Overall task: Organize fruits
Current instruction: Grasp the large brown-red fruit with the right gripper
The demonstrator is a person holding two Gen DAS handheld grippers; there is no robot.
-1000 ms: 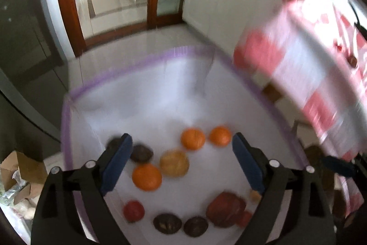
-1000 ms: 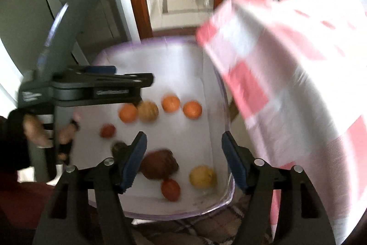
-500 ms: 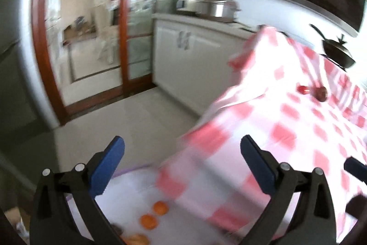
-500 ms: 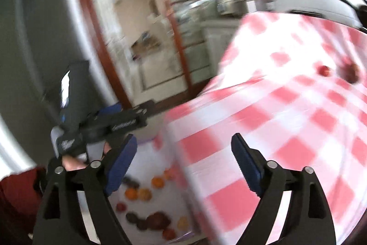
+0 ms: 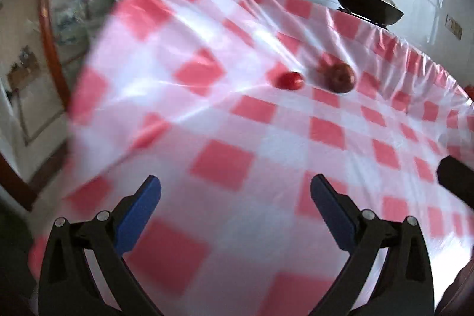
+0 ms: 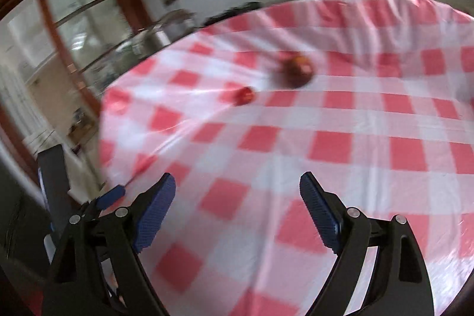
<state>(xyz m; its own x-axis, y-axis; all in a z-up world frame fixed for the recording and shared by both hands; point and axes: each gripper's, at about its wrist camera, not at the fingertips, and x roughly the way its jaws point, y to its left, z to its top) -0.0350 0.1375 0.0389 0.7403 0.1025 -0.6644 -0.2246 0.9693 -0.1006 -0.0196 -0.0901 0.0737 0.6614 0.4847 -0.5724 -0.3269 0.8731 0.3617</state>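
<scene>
A kitchen lies behind, with a dark lidded pan (image 5: 368, 2) on the far counter and a wood-framed glass door at the left; in front of both tools spreads a desk under a red-and-white checked cloth (image 5: 225, 162), glossy and creased. The left tool (image 5: 235, 194) has its blue pads wide apart with nothing between them, its jaws having just opened to their widest; the right tool (image 6: 237, 193) is likewise spread and empty, its jaws also just opened. On the cloth I count two fruits: one small red one (image 5: 290, 80) and one larger dark-red one, apple-like (image 5: 339, 77), lying just beside each other but apart. Both sit well ahead of either tool, far up the desk; from the left tool they lie ahead and somewhat to the right, the small one nearer its centre line; from the right tool the small fruit (image 6: 244, 94) is almost straight ahead and the larger (image 6: 297, 69) ahead and slightly right. Neither tool is clearly the nearer; both fruits are roundish, so no long axis governs the approach, and the coming reach is likely a plain forward one.
</scene>
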